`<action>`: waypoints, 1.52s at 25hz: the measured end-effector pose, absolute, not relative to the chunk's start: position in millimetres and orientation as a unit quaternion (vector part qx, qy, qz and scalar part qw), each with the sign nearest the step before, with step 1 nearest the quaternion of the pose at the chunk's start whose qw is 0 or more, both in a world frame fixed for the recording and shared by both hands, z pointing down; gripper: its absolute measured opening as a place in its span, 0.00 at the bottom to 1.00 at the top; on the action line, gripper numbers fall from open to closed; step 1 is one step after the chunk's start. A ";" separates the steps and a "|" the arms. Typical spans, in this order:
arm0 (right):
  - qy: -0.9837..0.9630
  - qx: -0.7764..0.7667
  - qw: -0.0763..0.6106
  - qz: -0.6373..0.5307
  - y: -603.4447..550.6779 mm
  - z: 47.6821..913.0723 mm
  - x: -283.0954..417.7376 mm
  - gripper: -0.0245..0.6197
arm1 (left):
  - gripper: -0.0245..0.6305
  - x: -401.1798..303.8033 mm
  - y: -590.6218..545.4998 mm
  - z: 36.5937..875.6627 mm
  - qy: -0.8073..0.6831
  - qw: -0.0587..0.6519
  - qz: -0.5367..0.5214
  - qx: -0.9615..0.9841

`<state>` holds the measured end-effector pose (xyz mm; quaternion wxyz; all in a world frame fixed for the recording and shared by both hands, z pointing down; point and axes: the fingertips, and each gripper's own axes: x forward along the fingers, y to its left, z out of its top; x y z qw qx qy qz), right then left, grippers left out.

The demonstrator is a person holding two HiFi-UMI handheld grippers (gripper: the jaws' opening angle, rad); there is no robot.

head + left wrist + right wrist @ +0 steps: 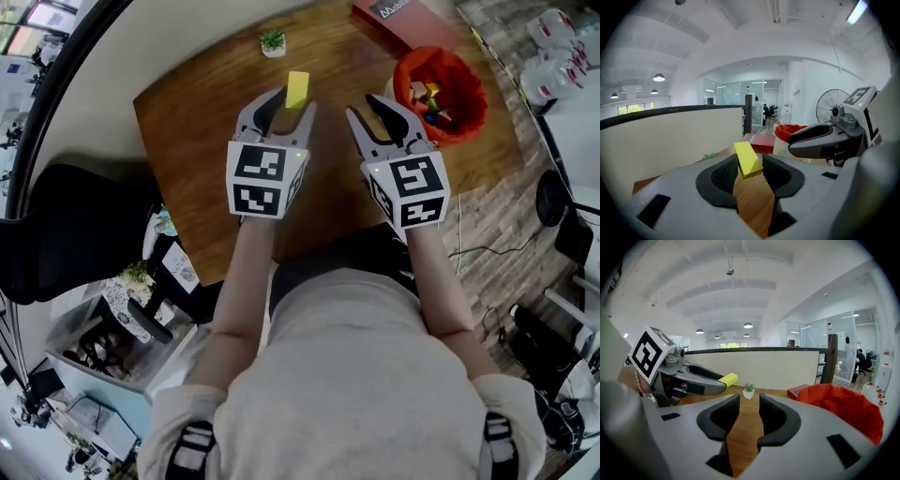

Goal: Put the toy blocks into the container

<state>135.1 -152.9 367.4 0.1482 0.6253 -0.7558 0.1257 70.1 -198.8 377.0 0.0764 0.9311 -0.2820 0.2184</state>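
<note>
Yellow block (pixel 748 158) pinched at L gripper (pixel 750 164) tips, sticking fwd, R gripper (pixel 749 401) open, empty

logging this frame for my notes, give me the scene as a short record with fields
left tool: shut on the yellow block, gripped at the jaw tips
right tool: jaws apart, nothing between them
container: orange-red, at the table's right edge, beside the right tool
in container: several coloured blocks
table: wooden
other items: small potted plant and red box at the far edge
task state: yellow block not yet in the container
</note>
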 end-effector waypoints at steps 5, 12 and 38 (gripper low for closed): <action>-0.735 0.655 0.138 0.111 -145.0 349.0 159.0 0.24 | 0.31 96.6 -192.3 356.8 -0.249 0.055 0.201 0.946; -0.702 0.693 0.132 0.100 -130.4 332.2 199.7 0.24 | 0.31 134.7 -179.7 343.8 -0.201 0.039 0.195 0.959; -0.608 0.775 0.116 0.125 -61.6 334.7 306.9 0.24 | 0.31 270.5 -111.3 330.4 -0.053 -0.020 0.198 0.979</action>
